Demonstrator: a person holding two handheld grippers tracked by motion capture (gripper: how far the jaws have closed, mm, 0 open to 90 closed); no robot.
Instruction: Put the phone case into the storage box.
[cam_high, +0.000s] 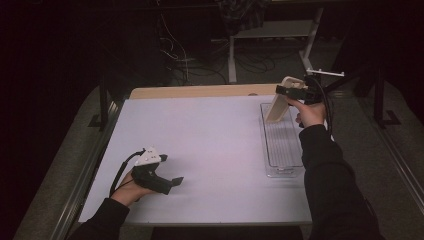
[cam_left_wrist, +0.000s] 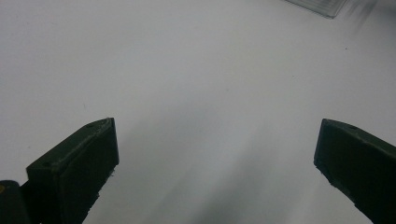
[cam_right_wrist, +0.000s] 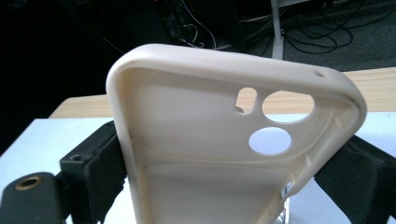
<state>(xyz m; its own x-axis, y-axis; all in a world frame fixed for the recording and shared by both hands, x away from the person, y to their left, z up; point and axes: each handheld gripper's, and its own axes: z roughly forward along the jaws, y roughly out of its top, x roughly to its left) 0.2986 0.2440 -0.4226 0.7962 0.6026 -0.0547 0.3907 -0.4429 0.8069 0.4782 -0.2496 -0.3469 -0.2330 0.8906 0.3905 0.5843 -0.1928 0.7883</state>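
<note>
On the white surface (cam_high: 215, 150), at 3 o'clock, we see the clear tray (cam_high: 282, 145). Above its far end our right gripper (cam_high: 292, 92) clamps the cream phone case (cam_high: 278, 106), tilted. At 8 o'clock, our left gripper (cam_high: 170, 182) hovers, jaws wide apart, empty.

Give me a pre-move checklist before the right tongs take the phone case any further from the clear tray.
1. Grip on phone case: right tongs clamp its two long sides. Ok.
2. Case clear of the clear tray: the lower end hangs over or in the tray's far end; contact is unclear. Cannot tell.
3. Case intact: camera cutouts and rim look undamaged. Ok.
4. Left tongs: jaws wide apart, nothing between them, low over the white table and far from the tray. Ok.
5. Landing spot: the white tabletop between the two tongs is bare. Ok.
</note>
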